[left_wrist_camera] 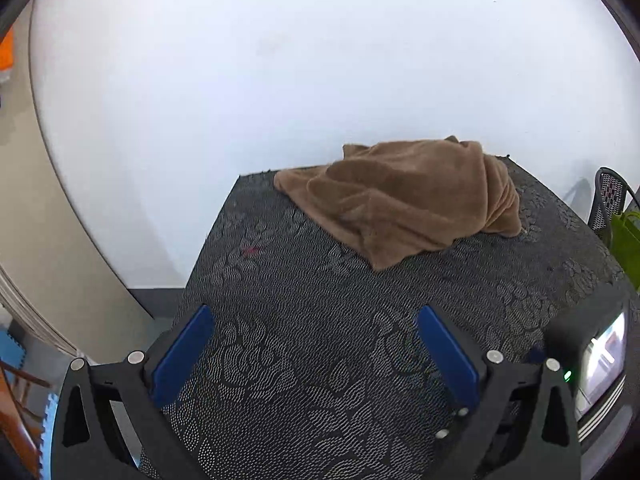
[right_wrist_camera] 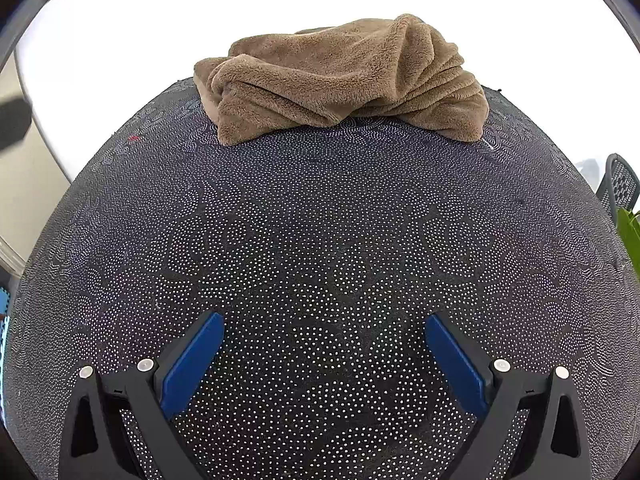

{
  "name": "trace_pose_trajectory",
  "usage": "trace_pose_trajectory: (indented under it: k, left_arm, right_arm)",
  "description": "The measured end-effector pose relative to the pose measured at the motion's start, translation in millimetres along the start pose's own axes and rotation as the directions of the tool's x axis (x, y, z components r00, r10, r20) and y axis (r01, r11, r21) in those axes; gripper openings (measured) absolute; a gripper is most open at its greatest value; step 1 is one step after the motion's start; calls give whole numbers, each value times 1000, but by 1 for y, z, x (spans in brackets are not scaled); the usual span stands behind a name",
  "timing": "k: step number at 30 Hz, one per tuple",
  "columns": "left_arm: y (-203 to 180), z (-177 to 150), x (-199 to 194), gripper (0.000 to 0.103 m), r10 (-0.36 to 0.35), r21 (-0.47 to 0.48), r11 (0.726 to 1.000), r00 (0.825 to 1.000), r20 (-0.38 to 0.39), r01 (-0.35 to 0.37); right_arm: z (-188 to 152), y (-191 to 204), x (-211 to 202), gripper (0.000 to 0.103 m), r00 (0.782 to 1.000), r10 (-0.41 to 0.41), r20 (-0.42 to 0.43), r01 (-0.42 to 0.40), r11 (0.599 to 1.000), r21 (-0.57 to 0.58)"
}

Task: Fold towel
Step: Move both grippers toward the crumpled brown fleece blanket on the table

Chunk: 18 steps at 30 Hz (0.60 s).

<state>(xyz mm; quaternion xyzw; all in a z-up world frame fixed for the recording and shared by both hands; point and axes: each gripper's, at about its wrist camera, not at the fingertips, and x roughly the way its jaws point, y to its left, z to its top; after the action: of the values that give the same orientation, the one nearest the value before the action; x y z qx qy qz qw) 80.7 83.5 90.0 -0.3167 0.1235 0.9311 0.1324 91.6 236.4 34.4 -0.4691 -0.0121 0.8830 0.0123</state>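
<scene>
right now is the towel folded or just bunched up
Bunched up, not folded: the brown towel lies in a crumpled heap of uneven ridges and loose flaps on the dark mat.

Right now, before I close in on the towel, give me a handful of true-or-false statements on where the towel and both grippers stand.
1. The towel lies crumpled in a heap. True.
2. The left gripper is shut on a towel corner. False: its jaws stand wide apart with nothing between them.
3. The towel sits at the far end of the dark patterned mat. True.
4. The right gripper is touching the towel. False: it is open and well short of it, with bare mat between.
5. The towel is already folded into a neat rectangle. False: it is bunched, with loose pleats and wrinkles.
</scene>
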Motion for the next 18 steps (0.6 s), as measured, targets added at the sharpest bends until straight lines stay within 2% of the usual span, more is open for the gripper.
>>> trace_pose_trajectory:
  k: [1,6,8,12,16,18]
  left_arm:
    - [-11,-2,-4,103,-3,7,1000,1000,-1,3]
    - [-19,23,5,103,-16,-4,1000,1000,-25,16]
    - [-18,24,15,103,-29,3,1000,999,-21,29]
    - [-21,40,45,103,-37,-25,999,998,-46,36]
    - [-23,52,67,103,-55,-55,997,997,-54,52]
    - [-29,54,81,103,-41,-82,996,998,-50,36]
  right_arm:
    - [0,0,0,102,1000,0,0,0,1000,0]
    - [-2,0,4,102,1000,8,0,-8,1000,-8]
    - [-1,-2,3,102,999,39,-6,-39,998,-51]
    - [5,-9,5,103,988,134,-82,-148,970,-191]
    - [5,-13,6,103,981,181,-70,-193,948,-251]
    - [5,-13,6,103,979,190,-72,-202,942,-268]
